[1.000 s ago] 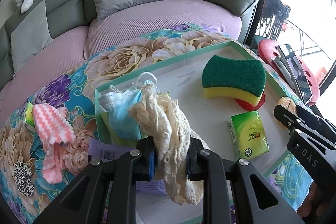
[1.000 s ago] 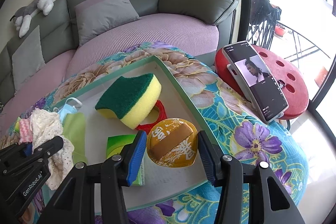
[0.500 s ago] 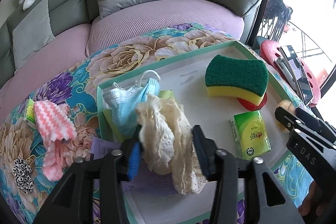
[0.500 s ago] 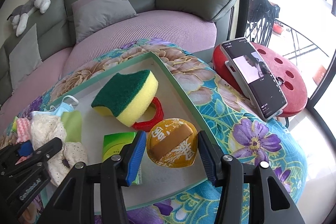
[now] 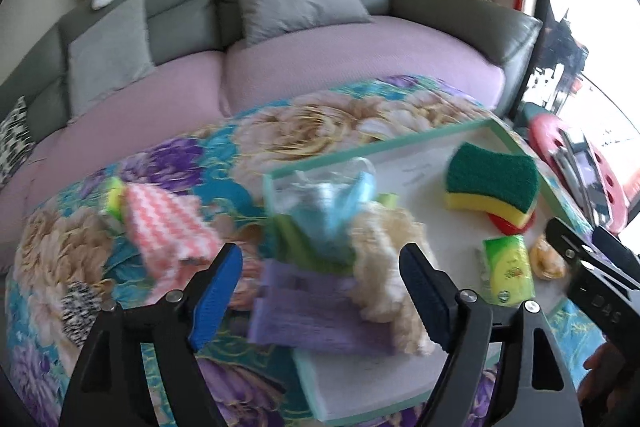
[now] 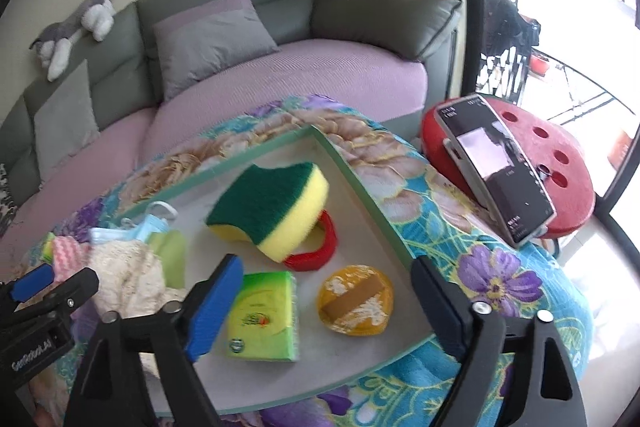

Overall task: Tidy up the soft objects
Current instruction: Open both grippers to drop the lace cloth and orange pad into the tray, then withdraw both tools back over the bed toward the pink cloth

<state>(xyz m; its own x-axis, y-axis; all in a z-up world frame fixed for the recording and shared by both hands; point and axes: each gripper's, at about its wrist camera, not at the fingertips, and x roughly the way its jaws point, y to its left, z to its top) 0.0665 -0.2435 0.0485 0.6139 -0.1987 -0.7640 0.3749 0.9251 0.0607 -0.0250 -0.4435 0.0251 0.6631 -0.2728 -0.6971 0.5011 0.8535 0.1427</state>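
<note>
both grippers w/ jaws opening, nothing gripped. left gripper (image 5: 320,291) hangs over the tray's (image 5: 372,379) near-left end – cream lace cloth (image 5: 384,259) lies loose there beside the blue mask (image 5: 340,203), touching neither pad. right gripper (image 6: 326,297) spread wide above the tissue pack (image 6: 264,315) & yellow puff (image 6: 356,303) – touching neither. sponge (image 6: 272,207) sits farther back in the tray.
</note>
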